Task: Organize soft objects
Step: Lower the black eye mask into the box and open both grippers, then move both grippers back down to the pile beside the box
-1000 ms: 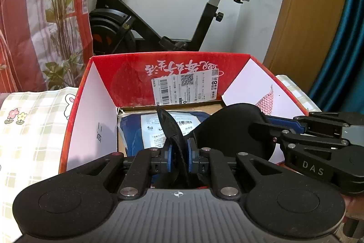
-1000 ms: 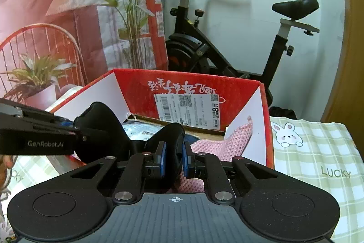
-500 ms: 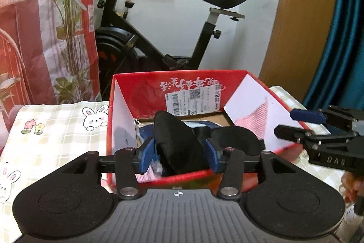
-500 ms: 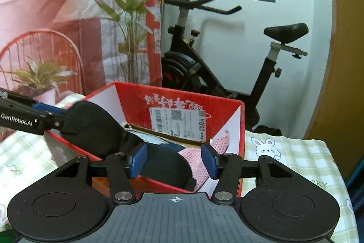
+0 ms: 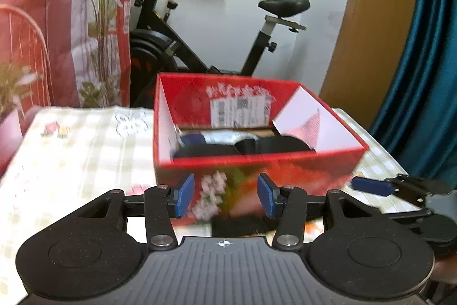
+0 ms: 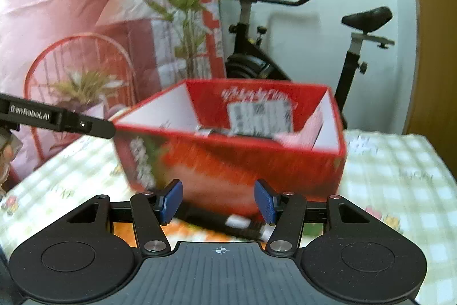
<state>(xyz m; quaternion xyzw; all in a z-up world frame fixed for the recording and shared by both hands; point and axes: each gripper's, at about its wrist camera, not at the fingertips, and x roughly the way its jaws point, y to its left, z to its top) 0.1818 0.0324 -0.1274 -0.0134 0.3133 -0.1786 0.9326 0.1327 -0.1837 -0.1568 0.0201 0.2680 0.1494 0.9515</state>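
Sitting on a bench [image 5: 71, 150] covered with a pale checked cloth, the red box [image 5: 257, 165] holds the soft things: a black soft item [image 5: 274, 146] lies low inside against the near wall, a pink knitted piece [image 5: 307, 127] leans on the white inner flap at the right, and a blue-and-white packet [image 5: 217, 137] lies behind the black one. A white shipping label [image 5: 240, 112] is stuck on the far inner wall.

Both claws hang in front of the box, outside it and apart from its near wall. The left claw [image 5: 225, 197] is released: its blue pads [image 5: 184, 197] stand spread with nothing between them, only the printed side of the box showing through the gap. The right claw [image 6: 218, 200] is likewise released, its blue pads [image 6: 171, 200] parted and empty. The jaws of both claws have just been opening.

From the left wrist view, the right claw's tip shows low at the right edge, just above the cloth. From the right wrist view, the left claw's black finger reaches in from the left, its end near the box's near left corner.

Behind the bench stand an exercise bike [image 5: 200, 27], a tall green plant [image 6: 182, 5] and a red wire rack [image 6: 80, 82]. Both views are blurred, so fine detail on the box's print is unreadable.
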